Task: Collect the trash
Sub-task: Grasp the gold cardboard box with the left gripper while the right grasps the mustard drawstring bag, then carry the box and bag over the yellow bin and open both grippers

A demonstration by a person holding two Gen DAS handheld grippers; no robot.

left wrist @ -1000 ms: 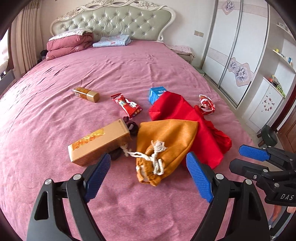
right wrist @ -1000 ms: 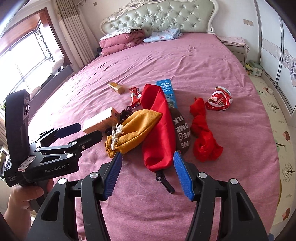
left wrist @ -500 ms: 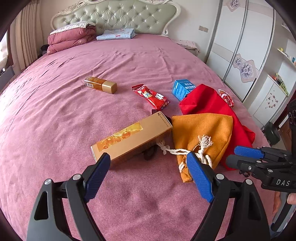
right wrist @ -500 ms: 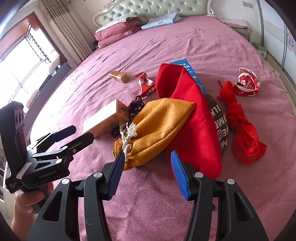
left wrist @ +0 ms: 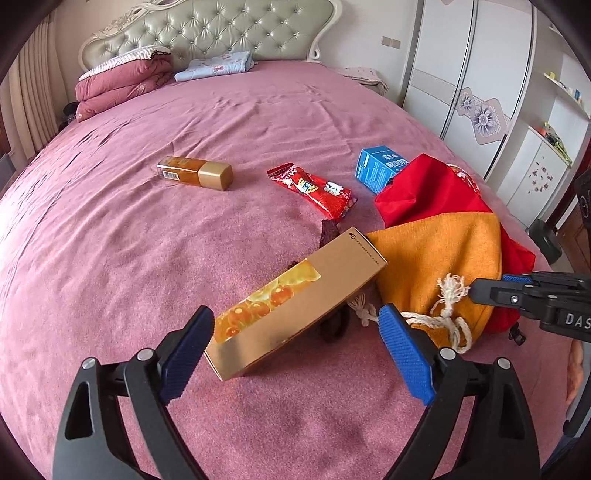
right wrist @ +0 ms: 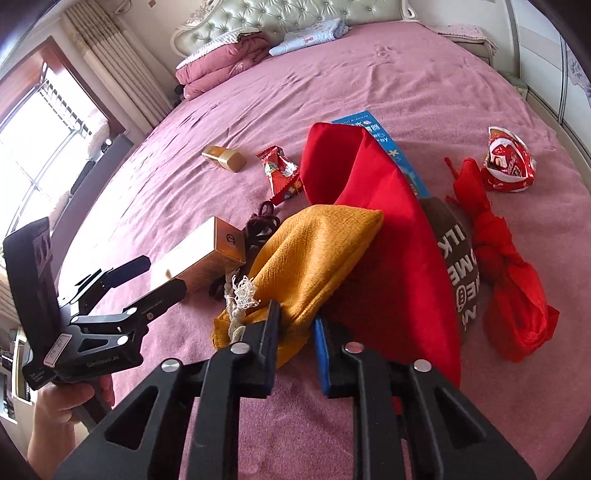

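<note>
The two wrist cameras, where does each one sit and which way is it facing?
Left wrist: sits on the left hand-held gripper, aimed down across the bed at the gold box; jaws opening, box between.
Right wrist: sits on the right hand-held gripper, aimed at the orange pouch; jaws closing on its edge; a hand shows.
Shared: box, pouch, headboard, each other's gripper.

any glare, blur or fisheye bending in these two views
Left wrist view: sharp, strong fisheye curve bending the wardrobe, dark corner vignette. Right wrist view: window blown out white, glare on the gold box, bed bulging.
</note>
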